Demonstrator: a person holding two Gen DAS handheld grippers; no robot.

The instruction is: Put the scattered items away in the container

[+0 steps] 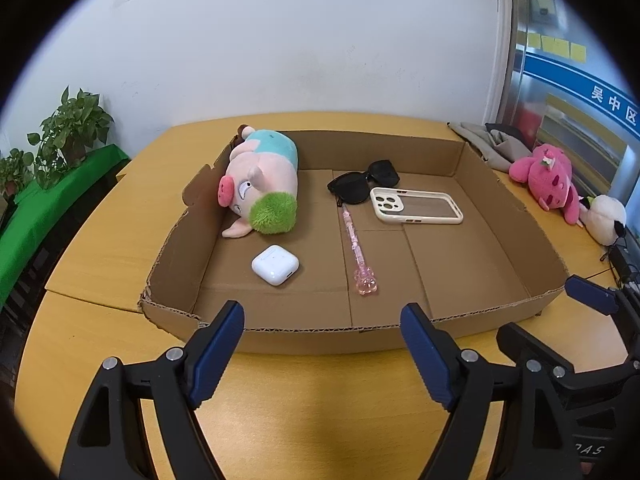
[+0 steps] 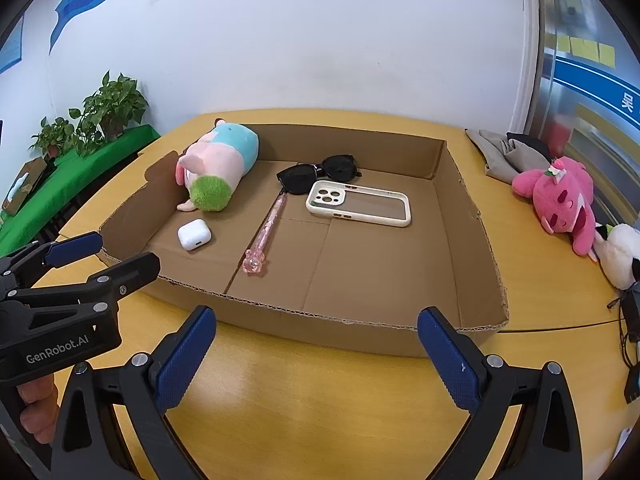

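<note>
A shallow cardboard box (image 1: 496, 236) (image 2: 468, 216) sits on the yellow table. Inside lie a pig plush (image 1: 260, 184) (image 2: 218, 164), a white earbud case (image 1: 275, 265) (image 2: 194, 233), a pink pen (image 1: 358, 250) (image 2: 267, 232), black sunglasses (image 1: 364, 182) (image 2: 318, 174) and a cream phone case (image 1: 416, 206) (image 2: 360, 203). My left gripper (image 1: 322, 320) (image 2: 102, 254) is open and empty before the box's near wall. My right gripper (image 2: 318, 328) (image 1: 548, 308) is open and empty beside it on the right.
A pink plush (image 1: 550, 178) (image 2: 560, 196), a white-and-black plush (image 1: 608, 218) (image 2: 622, 254) and grey cloth (image 1: 492, 140) (image 2: 500, 152) lie on the table right of the box. Potted plants (image 1: 68, 132) (image 2: 108, 110) stand at left. Cables (image 2: 630, 320) lie at the right edge.
</note>
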